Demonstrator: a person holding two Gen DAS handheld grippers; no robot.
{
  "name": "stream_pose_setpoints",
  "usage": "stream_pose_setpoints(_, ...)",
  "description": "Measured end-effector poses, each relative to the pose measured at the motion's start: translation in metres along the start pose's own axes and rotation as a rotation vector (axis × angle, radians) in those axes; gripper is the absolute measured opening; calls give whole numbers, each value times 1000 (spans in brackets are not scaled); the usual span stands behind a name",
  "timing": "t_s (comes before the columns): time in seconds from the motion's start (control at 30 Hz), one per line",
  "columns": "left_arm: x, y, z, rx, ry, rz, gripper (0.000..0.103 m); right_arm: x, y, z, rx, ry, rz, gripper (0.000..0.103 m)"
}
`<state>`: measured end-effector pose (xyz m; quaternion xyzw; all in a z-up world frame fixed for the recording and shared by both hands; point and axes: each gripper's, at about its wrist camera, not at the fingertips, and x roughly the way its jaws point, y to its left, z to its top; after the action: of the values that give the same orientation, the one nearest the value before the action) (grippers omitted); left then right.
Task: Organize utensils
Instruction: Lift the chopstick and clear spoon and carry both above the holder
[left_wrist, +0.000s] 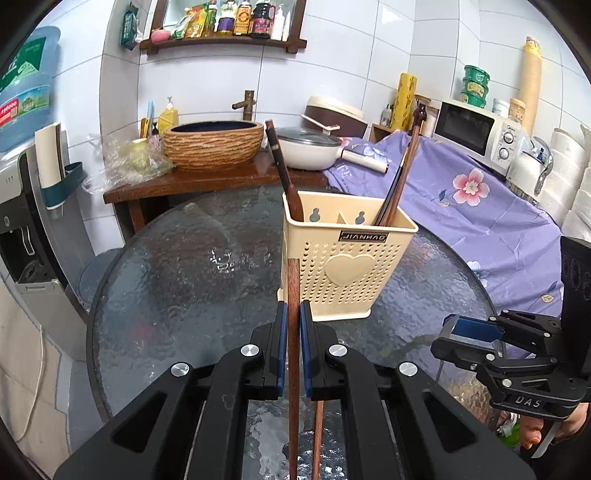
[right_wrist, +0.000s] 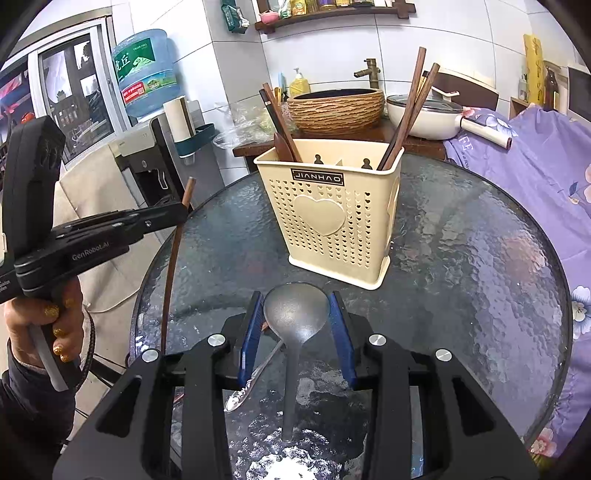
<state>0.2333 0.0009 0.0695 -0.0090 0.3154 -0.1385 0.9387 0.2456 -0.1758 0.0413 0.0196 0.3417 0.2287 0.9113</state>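
The left gripper (left_wrist: 293, 325) is clenching a long dark-brown wooden chopstick (left_wrist: 293, 354) between its blue pads, the stick running straight ahead toward 12 o'clock, its far tip ending near the lower left corner of the cream perforated plastic utensil holder with a raised heart (left_wrist: 343, 258). A second brown stick (left_wrist: 317, 439) is lying just beside it at 6 o'clock, under the gripper and outside the grip.

The right gripper (right_wrist: 297, 332) is standing released, its jaws spread on either side of the bowl of a matte grey metal spoon (right_wrist: 295, 317) lying on the round textured glass table (right_wrist: 480, 258); whether the pads are touching the bowl I cannot tell.

To do this step well, I judge the held stick should be tipped upright before it is carried over the rim, then lowered into the right-hand compartment at 1 o'clock, where the other sticks are leaning. The grip sits low on the stick, so it may swing.

Counted from the right wrist view: two chopsticks in the right compartment, two dark handles plus one wooden spoon in the left, one held chopstick, one grey spoon, and one shiny silver spoon (right_wrist: 255, 376) at 7 o'clock of it.
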Motion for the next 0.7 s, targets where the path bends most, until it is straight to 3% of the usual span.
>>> stream_pose_setpoints(0.7, -22, -3, 12, 8, -58, -26, 7, -13, 7, 14, -12, -53, -19, 37)
